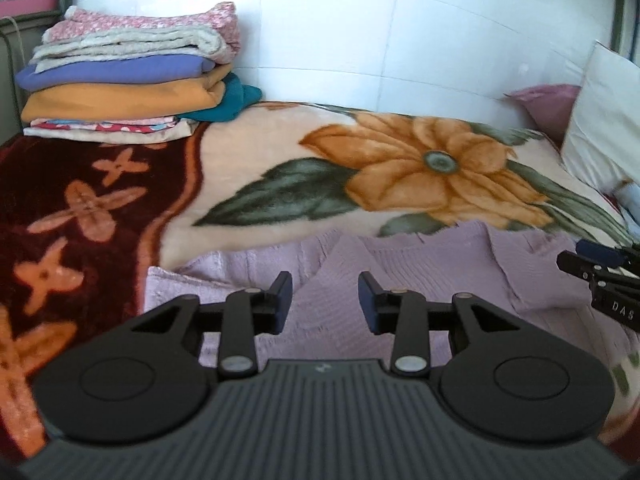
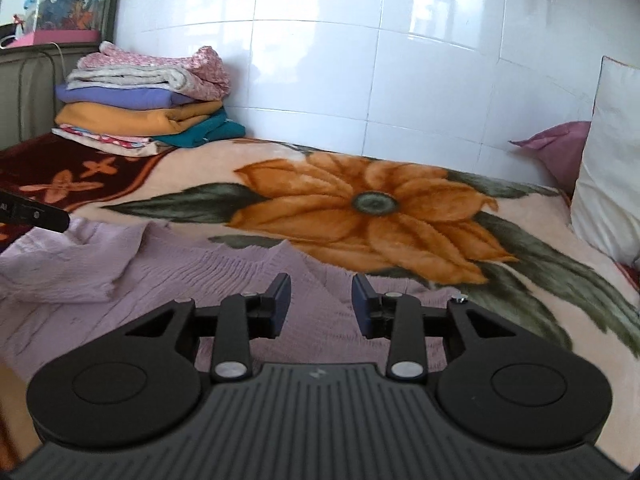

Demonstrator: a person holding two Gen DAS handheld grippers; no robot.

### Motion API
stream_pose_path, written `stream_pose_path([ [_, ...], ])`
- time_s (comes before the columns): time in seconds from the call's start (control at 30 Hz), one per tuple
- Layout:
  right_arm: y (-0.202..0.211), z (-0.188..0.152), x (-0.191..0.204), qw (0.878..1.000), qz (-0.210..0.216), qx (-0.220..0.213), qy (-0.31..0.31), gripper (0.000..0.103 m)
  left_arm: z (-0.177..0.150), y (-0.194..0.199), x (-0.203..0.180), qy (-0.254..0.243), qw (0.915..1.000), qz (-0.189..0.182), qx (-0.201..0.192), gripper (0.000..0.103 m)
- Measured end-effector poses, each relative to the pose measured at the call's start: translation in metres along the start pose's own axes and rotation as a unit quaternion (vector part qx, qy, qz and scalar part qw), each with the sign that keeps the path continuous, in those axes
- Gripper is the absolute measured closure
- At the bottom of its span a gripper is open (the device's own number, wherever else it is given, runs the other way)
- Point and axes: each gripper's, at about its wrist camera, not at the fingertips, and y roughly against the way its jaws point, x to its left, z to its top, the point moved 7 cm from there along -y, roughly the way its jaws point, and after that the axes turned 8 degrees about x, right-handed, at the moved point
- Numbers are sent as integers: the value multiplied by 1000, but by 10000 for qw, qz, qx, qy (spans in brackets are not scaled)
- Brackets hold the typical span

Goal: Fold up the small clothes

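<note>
Nearest in each wrist view is the black gripper itself: the left gripper (image 1: 325,300) and the right gripper (image 2: 321,300) both have their jaws parted, with nothing pinched between them, only cloth seen beyond the gap. That cloth is the pale lilac ribbed knit sweater (image 1: 400,276), lying rumpled on the bed at the near edge of the plush cream blanket with a large orange flower and green leaves (image 1: 420,168). The left view shows a sleeve fold running off to the right of the sweater, where the right gripper's fingers intrude at the frame edge bearing white letters reading "DAS"; the rest of the marking is cut off. The right view instead shows a bunched sleeve (image 2: 64,268) at the sweater's left, with a black finger of the left gripper just above it; its small white marking is too small to read. Beyond the sweater, left of the flower, the blanket turns dark maroon with orange cross-shaped blossoms (image 1: 80,200). Farther back, on that maroon part against the glossy white tiled wall (image 2: 360,60), sits a stack of folded clothes in pink, grey, violet, ochre and teal (image 1: 128,76). Right of the flower lean a white pillow (image 2: 612,168) and a mauve cushion (image 2: 560,148). Only the right view shows clearly a clear plastic box with a pink base (image 2: 66,12) beyond the stack, holding colourful items that cannot be made out.
</note>
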Motion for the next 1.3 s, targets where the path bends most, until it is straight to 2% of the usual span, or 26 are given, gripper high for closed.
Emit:
stream_pose_path([
  [0.13, 9, -13, 9, 9989, 90, 46, 453, 46, -13, 4, -9, -368, 9992, -70, 150, 64],
  [0.27, 8, -26, 18, 9948, -41, 145, 1005, 46, -29, 1, -21, -861, 9958, -82, 289, 64],
  [0.43, 1, -34, 24, 9912, -77, 241, 1303, 46, -42, -10, -28, -1108, 9927, -59, 468, 64],
  [0.6, -6, -35, 22, 9915, -67, 254, 1272, 46, -46, -13, -31, -1271, 9905, -109, 516, 64],
  [0.7, -9, -35, 22, 9918, -50, 250, 1250, 46, -49, -9, -35, -1395, 9883, -293, 545, 63],
  [0.73, -9, -35, 21, 9921, -34, 249, 1232, 46, -50, -9, -37, -1468, 9873, -276, 536, 60],
  [0.97, -11, -40, 21, 9935, -39, 222, 1112, 46, -54, -21, -40, -1592, 9866, -68, 347, 61],
  [1.03, -11, -39, 21, 9936, -32, 217, 1107, 46, -51, -21, -37, -1540, 9878, -46, 248, 90],
  [1.13, -11, -39, 22, 9935, -12, 211, 1119, 46, -43, -14, -26, -1214, 9925, -107, 125, 91],
  [1.23, -10, -38, 21, 9930, 5, 197, 1162, 46, -28, -5, -7, -1066, 9935, 334, -202, 91],
  [1.3, -9, -37, 21, 9930, 0, 167, 1173, 46, -18, -3, 9, -883, 9944, 506, -279, 91],
])
